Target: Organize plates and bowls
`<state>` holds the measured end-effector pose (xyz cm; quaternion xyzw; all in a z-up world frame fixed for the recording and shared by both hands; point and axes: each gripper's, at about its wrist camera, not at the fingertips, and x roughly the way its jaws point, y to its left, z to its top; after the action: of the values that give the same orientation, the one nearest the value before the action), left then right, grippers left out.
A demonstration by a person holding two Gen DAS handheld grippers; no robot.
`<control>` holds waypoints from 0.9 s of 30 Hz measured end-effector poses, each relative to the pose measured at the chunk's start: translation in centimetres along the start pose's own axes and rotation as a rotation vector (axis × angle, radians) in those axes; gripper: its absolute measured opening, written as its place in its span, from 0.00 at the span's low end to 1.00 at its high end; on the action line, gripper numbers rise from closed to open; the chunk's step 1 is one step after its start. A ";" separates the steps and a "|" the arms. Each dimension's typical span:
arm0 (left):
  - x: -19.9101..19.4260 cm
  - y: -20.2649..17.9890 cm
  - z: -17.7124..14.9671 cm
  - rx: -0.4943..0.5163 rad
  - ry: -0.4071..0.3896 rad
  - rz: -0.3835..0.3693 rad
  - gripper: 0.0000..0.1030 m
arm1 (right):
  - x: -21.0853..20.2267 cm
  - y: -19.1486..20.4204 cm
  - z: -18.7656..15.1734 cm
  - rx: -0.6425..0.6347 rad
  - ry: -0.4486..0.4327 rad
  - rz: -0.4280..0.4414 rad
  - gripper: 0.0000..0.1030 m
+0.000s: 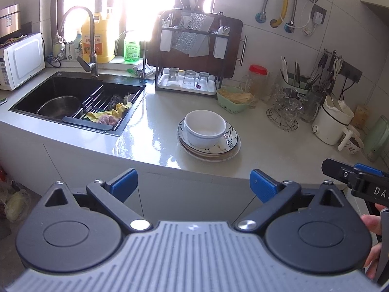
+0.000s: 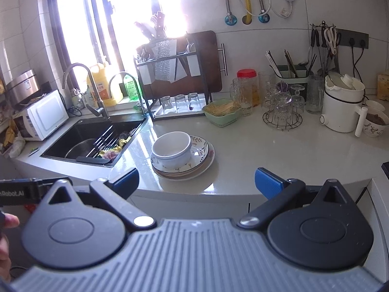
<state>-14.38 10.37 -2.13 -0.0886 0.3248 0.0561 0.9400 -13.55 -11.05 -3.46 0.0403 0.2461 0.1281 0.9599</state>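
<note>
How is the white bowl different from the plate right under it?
The white bowl is deep and plain; the top plate is flat with a dark rim and leaf pattern. The bowl sits on the plate, towards its sink-side edge; the plate tops a stack. Both are round, upright dishes.

Left hand-held gripper [image 1: 193, 182] low centre in its own view, blue-padded fingers [image 1: 263, 187] spread wide, nothing between them; right hand-held gripper [image 2: 197, 182] likewise spread and empty, its fingers [image 2: 267, 182] tilted downward; bare fingertips of a hand [image 1: 372, 221] at right edge.
</note>
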 end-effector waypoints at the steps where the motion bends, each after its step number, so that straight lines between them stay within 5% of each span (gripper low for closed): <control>1: 0.0 -0.1 0.0 0.004 0.001 -0.001 0.97 | -0.1 -0.1 -0.1 0.002 -0.001 -0.002 1.00; 27: 1.5 0.5 2.0 0.060 0.023 -0.063 0.97 | 0.4 0.4 -0.3 0.055 0.013 -0.046 1.00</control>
<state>-12.05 11.38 -1.61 -0.0715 0.3342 0.0156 0.9397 -13.38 -10.56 -3.84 0.0603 0.2565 0.0996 0.9595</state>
